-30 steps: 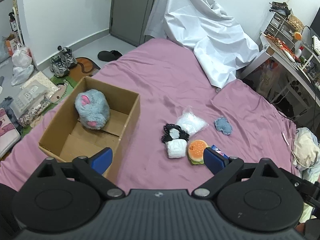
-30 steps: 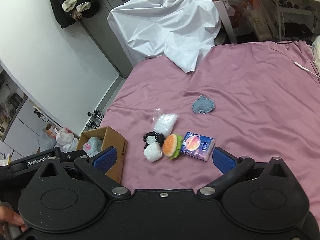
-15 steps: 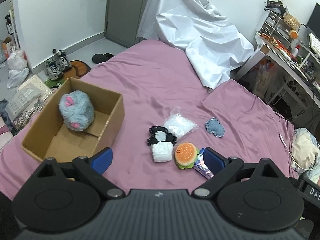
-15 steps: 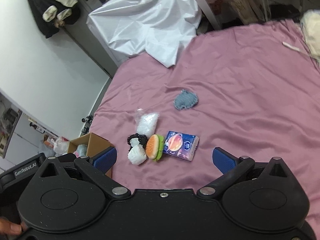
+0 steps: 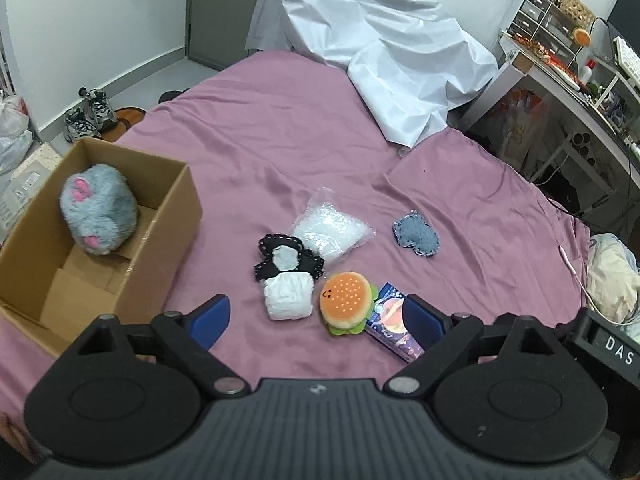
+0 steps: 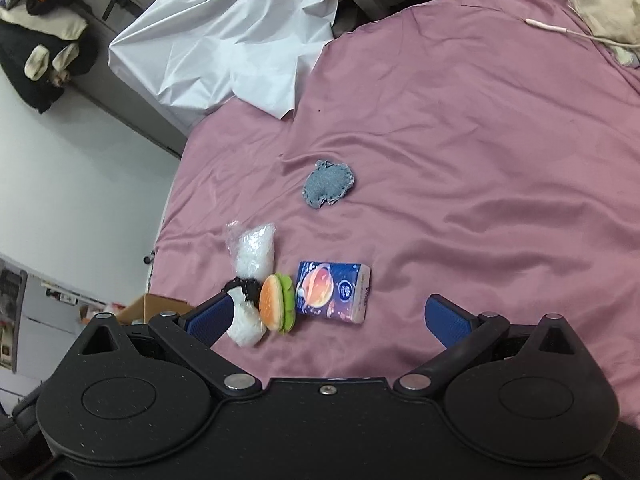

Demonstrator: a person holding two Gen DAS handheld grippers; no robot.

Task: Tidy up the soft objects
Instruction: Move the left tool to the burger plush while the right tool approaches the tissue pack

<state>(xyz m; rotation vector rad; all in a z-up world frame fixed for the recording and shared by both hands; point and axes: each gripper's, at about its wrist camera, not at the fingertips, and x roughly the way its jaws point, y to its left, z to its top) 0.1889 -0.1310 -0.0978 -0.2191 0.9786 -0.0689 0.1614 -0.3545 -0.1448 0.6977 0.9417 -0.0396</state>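
The cardboard box (image 5: 120, 240) sits at the left edge of the bed (image 5: 280, 128) w/ a gray fluffy plush (image 5: 100, 208) already inside, so it's prob the spot for soft stuff. Next to it, right: black-and-white cloth toy (image 5: 286, 280), burger plush (image 5: 346, 300), tissue pack (image 6: 334, 292), all close together & easy to reach. Left claw (image 5: 316, 316) is wide apart, its jaws just closed a bit, nothing in them. Right claw (image 6: 328, 316) is wide apart too, empty.
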